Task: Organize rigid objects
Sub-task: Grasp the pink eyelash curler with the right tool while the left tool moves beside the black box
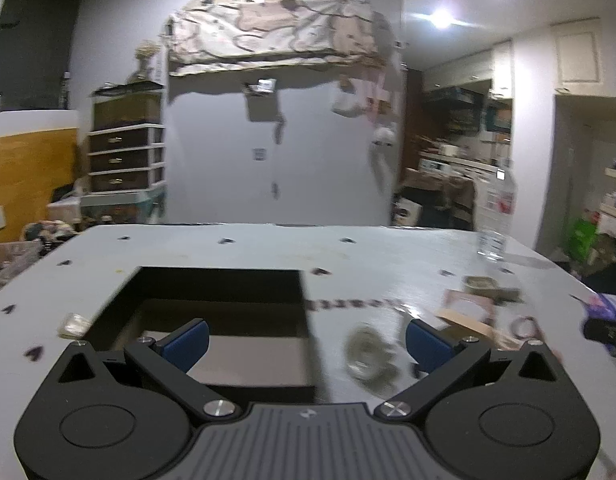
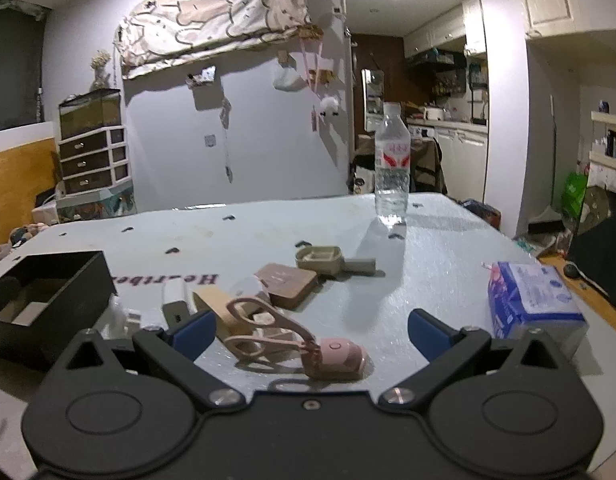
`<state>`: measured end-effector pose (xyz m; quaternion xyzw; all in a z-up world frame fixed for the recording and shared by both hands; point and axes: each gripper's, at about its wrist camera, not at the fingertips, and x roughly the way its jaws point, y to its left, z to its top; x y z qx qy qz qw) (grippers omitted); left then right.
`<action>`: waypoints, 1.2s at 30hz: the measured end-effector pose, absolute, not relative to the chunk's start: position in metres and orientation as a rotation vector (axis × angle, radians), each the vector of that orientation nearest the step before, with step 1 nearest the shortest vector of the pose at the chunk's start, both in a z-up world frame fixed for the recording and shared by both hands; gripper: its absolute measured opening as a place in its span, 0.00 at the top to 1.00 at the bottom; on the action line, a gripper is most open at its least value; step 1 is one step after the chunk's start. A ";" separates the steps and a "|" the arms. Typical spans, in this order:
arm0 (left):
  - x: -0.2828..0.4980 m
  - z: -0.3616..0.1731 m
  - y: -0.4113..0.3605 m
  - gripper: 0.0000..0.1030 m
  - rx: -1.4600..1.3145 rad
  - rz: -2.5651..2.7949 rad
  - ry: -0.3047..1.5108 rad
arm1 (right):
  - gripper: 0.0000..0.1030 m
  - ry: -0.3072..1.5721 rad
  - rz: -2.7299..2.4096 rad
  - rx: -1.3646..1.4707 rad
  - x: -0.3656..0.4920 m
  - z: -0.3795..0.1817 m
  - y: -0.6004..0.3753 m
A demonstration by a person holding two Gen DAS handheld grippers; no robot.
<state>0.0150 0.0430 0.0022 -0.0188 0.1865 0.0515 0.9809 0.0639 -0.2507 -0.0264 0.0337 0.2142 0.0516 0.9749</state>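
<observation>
A black open box [image 1: 212, 312] lies on the white table, right in front of my open, empty left gripper [image 1: 306, 344]. The box also shows at the left of the right wrist view [image 2: 48, 296]. My right gripper [image 2: 310, 332] is open and empty, just behind a pink eyelash curler [image 2: 276, 336]. Beyond the curler lie a tan wooden block [image 2: 216, 308], a brown square case [image 2: 286, 284], an olive green case [image 2: 322, 258] and a white flat object [image 2: 174, 300]. In the blurred left wrist view a round clear object [image 1: 366, 354] lies between my fingers.
A clear water bottle [image 2: 392, 168] stands at the table's far right. A blue tissue pack [image 2: 532, 304] lies by the right edge. A small clear object [image 1: 73, 325] sits left of the box. The table [image 2: 268, 232] has black heart marks. Drawers and clutter stand behind.
</observation>
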 end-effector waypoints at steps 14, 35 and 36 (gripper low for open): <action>0.027 -0.001 0.139 0.00 -0.020 0.341 0.412 | 0.00 0.579 0.030 0.044 0.119 -0.071 -0.253; 0.051 -0.030 0.218 0.45 -0.164 0.328 0.566 | 0.39 0.645 0.131 -0.015 0.149 -0.084 -0.243; 0.053 -0.031 0.219 0.50 -0.166 0.324 0.574 | 0.44 0.646 0.137 -0.011 0.151 -0.083 -0.243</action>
